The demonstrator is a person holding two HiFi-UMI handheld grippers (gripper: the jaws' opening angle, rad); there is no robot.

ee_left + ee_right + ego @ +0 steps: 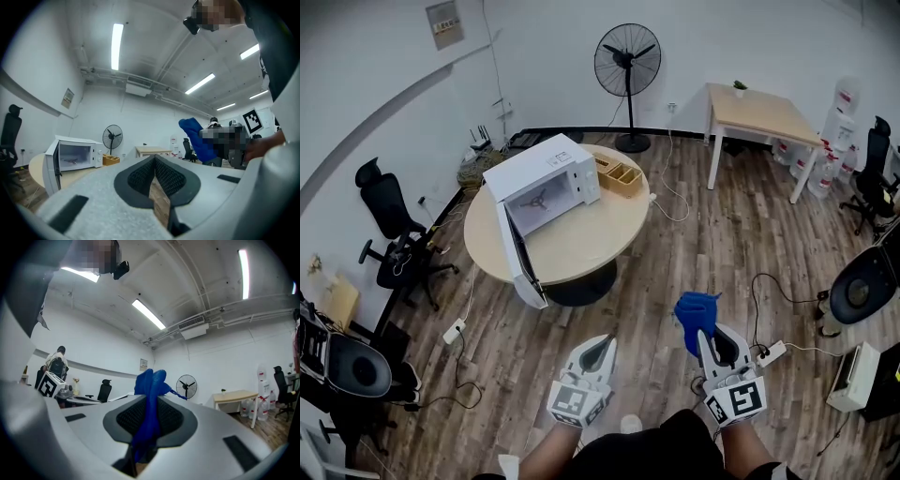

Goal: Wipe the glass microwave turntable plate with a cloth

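A white microwave (pixel 546 180) stands on a round wooden table (pixel 581 239) with its door (pixel 517 258) swung open. Inside I see only a roller support (pixel 540 199); I cannot make out a glass plate. My right gripper (pixel 705 333) is shut on a blue cloth (pixel 694 314), held over the floor well short of the table. In the right gripper view the cloth (pixel 151 380) sticks up between the jaws of that gripper (pixel 151 399). My left gripper (pixel 598 349) is beside it, shut and holding nothing. The left gripper view shows the left gripper (pixel 154 159), the microwave (pixel 75 157) far off and the cloth (pixel 197 138).
A wooden organiser (pixel 619 173) sits on the round table behind the microwave. A standing fan (pixel 627 61) and a small wooden desk (pixel 761 112) are at the back. Office chairs (pixel 389 211) stand at the left. Cables and a power strip (pixel 769 353) lie on the floor at the right.
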